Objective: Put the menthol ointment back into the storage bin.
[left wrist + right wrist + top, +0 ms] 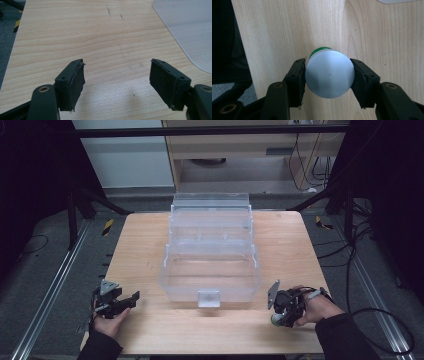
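A small bottle with a white round cap (329, 73) and a green body stands on the wooden table. My right gripper (328, 75) is shut on it, both pads pressing the cap's sides. In the high view the right gripper (282, 312) sits near the table's front right edge with the bottle (276, 319) under it. My left gripper (116, 80) is open above bare wood with nothing between its jaws. The high view has the left gripper (125, 302) at the front left. A clear tiered plastic box (211, 252) stands open at the table's middle.
The clear box's corner (190, 30) lies to the far right in the left gripper view. The table's edge and dark floor (227, 50) are close on the left in the right gripper view. Black frame bars and cables surround the table (150, 335).
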The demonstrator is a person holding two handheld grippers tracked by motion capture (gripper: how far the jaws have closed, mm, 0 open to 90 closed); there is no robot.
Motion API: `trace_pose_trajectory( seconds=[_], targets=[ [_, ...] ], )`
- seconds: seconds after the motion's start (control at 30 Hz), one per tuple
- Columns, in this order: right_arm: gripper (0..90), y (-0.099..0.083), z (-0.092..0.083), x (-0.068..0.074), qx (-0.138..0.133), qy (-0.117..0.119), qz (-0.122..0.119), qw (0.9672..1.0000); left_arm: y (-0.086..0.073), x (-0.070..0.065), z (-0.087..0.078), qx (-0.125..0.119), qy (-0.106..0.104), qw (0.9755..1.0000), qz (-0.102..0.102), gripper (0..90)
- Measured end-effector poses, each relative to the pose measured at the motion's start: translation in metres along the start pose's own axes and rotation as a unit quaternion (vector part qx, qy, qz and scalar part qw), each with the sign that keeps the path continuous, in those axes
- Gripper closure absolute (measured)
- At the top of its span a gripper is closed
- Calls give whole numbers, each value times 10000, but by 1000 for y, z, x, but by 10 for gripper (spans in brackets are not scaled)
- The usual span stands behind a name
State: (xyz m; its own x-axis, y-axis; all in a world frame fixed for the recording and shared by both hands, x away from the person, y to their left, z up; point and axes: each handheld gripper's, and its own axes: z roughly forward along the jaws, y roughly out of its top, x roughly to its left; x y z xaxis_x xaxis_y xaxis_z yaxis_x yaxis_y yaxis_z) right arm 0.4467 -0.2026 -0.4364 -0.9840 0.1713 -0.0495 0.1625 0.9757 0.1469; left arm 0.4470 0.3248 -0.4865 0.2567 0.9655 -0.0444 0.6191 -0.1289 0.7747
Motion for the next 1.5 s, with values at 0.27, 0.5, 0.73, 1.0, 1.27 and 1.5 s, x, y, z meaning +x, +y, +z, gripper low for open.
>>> trace_pose_trajectory(
  seconds=[0.27,0.5,0.73,1.0,1.27,1.5],
  targets=[
    [501,0,-1,0,-3,-12,43,10000,0,0,0,9,6,10000,7,273],
    [502,0,-4,-1,-13,20,76,10000,0,0,0,12,11,10000,5,274],
    [502,1,-12,-2,-51,2,112,9999,0,0,0,14,9,10000,5,274],
    [503,5,-26,-4,-115,-40,134,9998,0,0,1,18,-1,10000,7,274],
    [503,9,-43,-5,-202,-114,113,9997,0,0,1,30,-3,10000,11,274],
    [503,14,-62,-8,-273,-232,111,9993,0,-1,2,36,-5,10000,10,275]
  ],
)
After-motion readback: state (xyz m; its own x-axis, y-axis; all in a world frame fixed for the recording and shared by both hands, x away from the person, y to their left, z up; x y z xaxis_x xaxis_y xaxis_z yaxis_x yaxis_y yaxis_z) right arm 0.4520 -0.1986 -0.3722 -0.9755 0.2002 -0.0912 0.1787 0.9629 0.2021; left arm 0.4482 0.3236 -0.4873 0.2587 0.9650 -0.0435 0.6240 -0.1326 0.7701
